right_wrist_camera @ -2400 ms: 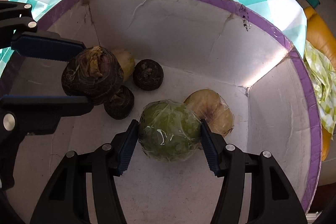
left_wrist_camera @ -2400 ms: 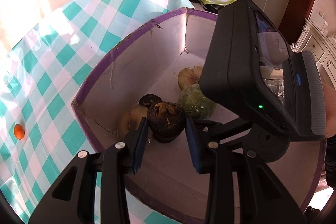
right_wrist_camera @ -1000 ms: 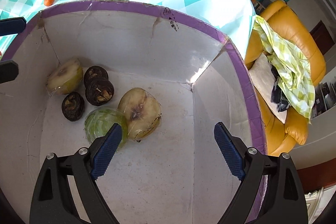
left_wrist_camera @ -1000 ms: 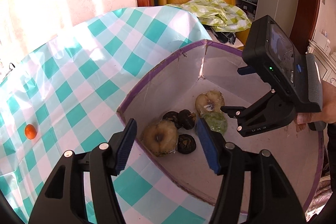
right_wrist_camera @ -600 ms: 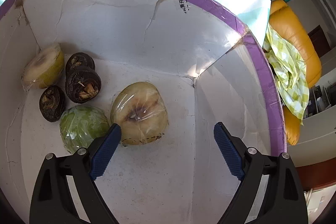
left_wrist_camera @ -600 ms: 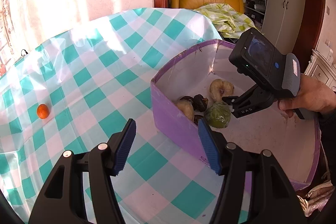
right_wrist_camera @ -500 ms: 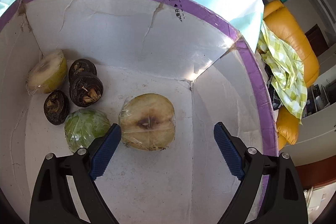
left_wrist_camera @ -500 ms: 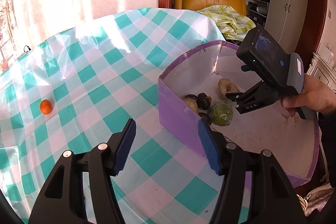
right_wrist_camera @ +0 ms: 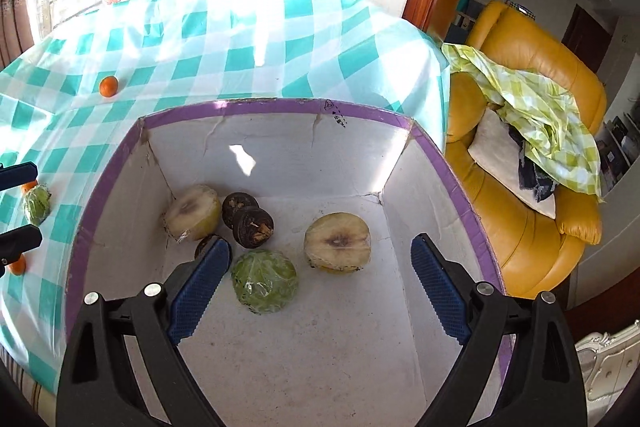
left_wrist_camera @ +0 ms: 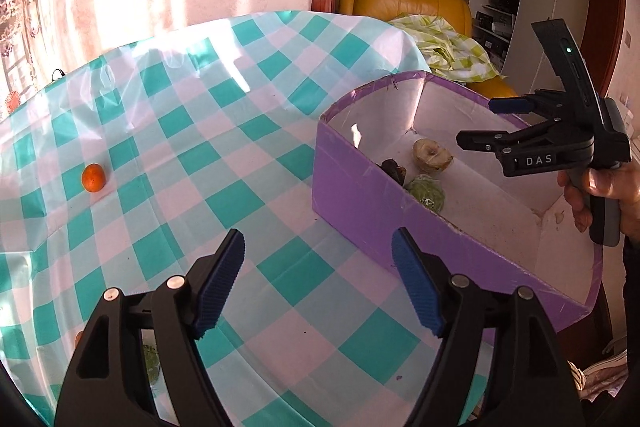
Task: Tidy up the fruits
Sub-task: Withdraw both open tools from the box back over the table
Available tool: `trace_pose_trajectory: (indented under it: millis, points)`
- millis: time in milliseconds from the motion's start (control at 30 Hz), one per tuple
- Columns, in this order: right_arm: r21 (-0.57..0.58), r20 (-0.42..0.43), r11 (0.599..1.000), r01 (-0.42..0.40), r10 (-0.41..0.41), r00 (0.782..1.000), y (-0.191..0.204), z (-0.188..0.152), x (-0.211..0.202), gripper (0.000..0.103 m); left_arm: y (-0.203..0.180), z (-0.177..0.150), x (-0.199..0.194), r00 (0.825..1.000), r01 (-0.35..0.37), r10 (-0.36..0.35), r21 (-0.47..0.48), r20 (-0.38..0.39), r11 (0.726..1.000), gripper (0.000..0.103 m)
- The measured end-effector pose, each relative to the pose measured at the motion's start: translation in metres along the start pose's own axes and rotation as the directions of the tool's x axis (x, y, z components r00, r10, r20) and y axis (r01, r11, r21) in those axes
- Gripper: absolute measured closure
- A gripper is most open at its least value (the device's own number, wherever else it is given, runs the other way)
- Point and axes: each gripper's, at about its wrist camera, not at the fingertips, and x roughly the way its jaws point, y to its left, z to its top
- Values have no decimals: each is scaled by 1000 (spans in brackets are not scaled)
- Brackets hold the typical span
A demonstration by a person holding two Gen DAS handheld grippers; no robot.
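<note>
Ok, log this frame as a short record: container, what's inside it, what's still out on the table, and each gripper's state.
container: purple box, white inside
inside: two wrapped halved fruits, wrapped green cabbage, dark round roots
outside on tablecloth: small orange
left gripper: open, empty, above tablecloth
right gripper: open, empty, over box

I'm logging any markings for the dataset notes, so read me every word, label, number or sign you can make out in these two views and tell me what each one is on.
"DAS": white letters on the black body of the right gripper, seen in the left wrist view.
Small black printed marks with a triangle symbol on the far inner wall of the purple box: too small to read.
No other readable text in either view.
</note>
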Motion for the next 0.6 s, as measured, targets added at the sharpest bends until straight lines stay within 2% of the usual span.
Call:
trace_pose_trajectory:
  millis: [100, 300, 400, 467, 600]
  points:
    - [25, 33, 999, -24, 23, 999, 6, 0, -13, 14, 7, -9, -6, 1000, -14, 14, -11, 0, 1000, 21]
    - [93, 83, 987, -129, 122, 989, 14, -5, -32, 14, 33, -30, -24, 998, -55, 55, -65, -2, 996, 18]
    - [86, 113, 988, -131, 121, 986, 20, -5, -43, 14, 51, -42, -34, 996, -86, 86, -100, -6, 991, 18]
    - [77, 125, 982, -171, 160, 979, 25, -6, -49, 14, 64, -51, -41, 994, -112, 111, -126, -11, 986, 18]
    - [37, 132, 982, -185, 179, 975, 40, -7, -57, 13, 91, -70, -55, 985, -170, 169, -172, -23, 970, 18]
